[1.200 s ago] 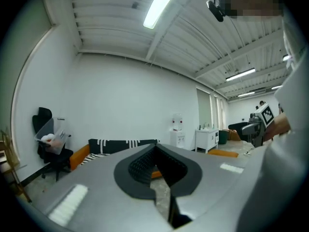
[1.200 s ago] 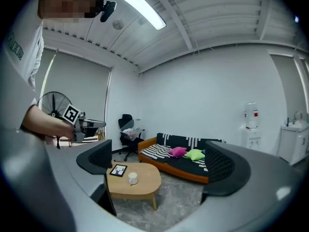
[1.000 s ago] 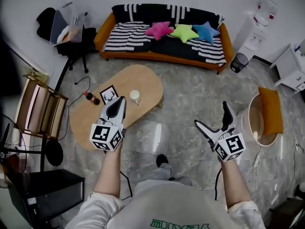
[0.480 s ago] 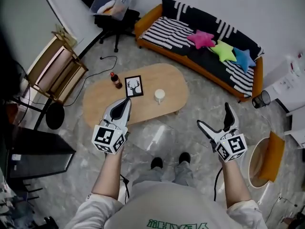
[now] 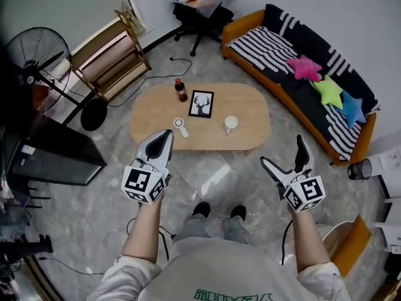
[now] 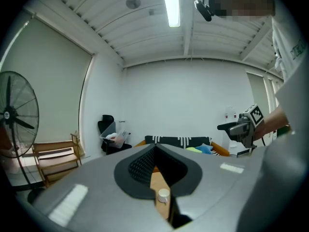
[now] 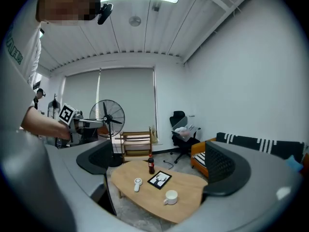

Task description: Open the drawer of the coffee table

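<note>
Two grippers hang over a grey marbled floor [image 5: 213, 174] in the head view. The left gripper [image 5: 165, 135] has its fingers pressed narrow, with nothing held. The right gripper [image 5: 282, 150] spreads its fingers wide and empty. Just beyond them stands the oval wooden counter [image 5: 153, 119], which is the coffee table. It carries a dark bottle [image 5: 181, 90], a framed deer picture [image 5: 201, 103], a white cup [image 5: 230, 125] and a small white handle-shaped thing [image 5: 181, 128]. Its drawer cannot be made out. At the far right runs a striped sofa [image 5: 254, 42] with three star cushions. At the far left are a wooden rack [image 5: 106, 55] and a standing fan [image 5: 37, 49], and an office chair [image 5: 200, 11] stands by the far wall.

In the left gripper view the fingers leave only a slit, which shows a strip of the counter and the cup.

In the right gripper view the whole counter lies between the wide-set fingers, well apart from them.
</note>
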The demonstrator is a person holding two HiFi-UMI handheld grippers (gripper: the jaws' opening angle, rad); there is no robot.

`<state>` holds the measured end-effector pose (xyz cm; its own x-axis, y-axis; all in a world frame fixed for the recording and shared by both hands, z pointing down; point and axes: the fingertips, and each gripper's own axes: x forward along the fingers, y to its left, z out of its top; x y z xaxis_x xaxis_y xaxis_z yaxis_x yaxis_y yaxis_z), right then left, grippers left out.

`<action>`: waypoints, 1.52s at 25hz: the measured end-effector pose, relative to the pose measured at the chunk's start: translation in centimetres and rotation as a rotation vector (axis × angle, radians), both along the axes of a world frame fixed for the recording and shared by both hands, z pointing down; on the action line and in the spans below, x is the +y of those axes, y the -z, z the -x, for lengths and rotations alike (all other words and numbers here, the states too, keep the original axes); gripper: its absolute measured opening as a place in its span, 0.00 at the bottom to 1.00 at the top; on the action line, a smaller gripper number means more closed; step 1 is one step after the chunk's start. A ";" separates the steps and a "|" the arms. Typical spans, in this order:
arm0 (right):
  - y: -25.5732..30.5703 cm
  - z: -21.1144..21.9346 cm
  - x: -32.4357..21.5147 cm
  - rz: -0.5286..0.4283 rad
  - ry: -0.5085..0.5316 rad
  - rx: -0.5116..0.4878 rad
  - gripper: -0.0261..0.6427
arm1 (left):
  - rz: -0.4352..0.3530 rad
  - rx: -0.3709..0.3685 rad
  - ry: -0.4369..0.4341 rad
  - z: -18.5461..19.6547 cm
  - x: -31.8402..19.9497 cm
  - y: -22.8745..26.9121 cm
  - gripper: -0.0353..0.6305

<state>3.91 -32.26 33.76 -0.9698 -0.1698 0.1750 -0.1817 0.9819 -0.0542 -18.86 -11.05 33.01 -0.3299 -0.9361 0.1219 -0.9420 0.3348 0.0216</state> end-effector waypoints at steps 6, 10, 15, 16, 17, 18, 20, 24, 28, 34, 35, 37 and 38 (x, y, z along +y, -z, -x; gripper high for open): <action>-2.5 0.6 -0.1 0.056 0.111 0.006 0.92 | 0.029 0.010 0.124 -2.5 2.5 -0.7 0.05; -4.4 0.5 -0.1 0.094 0.130 0.010 0.92 | 0.049 0.010 0.151 -3.7 3.1 -1.2 0.05; -8.4 0.2 -0.4 0.162 0.090 0.033 0.92 | 0.063 -0.003 0.129 -4.0 2.2 -1.6 0.05; -9.4 0.3 -0.2 0.177 0.083 0.043 0.92 | 0.064 -0.003 0.124 -3.7 2.1 -1.8 0.05; -10.4 0.4 0.2 0.190 0.077 0.054 0.92 | 0.064 -0.001 0.119 -3.5 2.0 -2.0 0.05; -11.4 0.5 0.6 0.200 0.072 0.064 0.92 | 0.065 0.001 0.115 -3.2 2.0 -2.3 0.05; -13.3 0.8 1.3 0.214 0.060 0.083 0.92 | 0.070 0.005 0.105 -2.5 2.0 -3.2 0.05; -17.5 1.4 1.9 0.241 0.030 0.119 0.92 | 0.089 0.026 0.085 -1.0 1.3 -6.7 0.05; -22.9 1.8 1.3 0.272 0.009 0.154 0.92 | 0.113 0.051 0.066 -0.5 -0.3 -11.7 0.05; -32.1 2.8 1.9 0.341 -0.023 0.181 0.92 | 0.131 0.095 0.055 -0.6 -1.5 -20.0 0.05; -33.9 3.1 2.1 0.353 -0.029 0.183 0.92 | 0.128 0.100 0.055 -0.6 -1.7 -21.5 0.05; -37.5 3.9 2.6 0.370 -0.033 0.188 0.92 | 0.122 0.106 0.054 -0.4 -2.3 -24.6 0.05; -39.3 4.3 2.8 0.376 -0.032 0.191 0.92 | 0.118 0.107 0.053 -0.3 -2.7 -26.2 0.05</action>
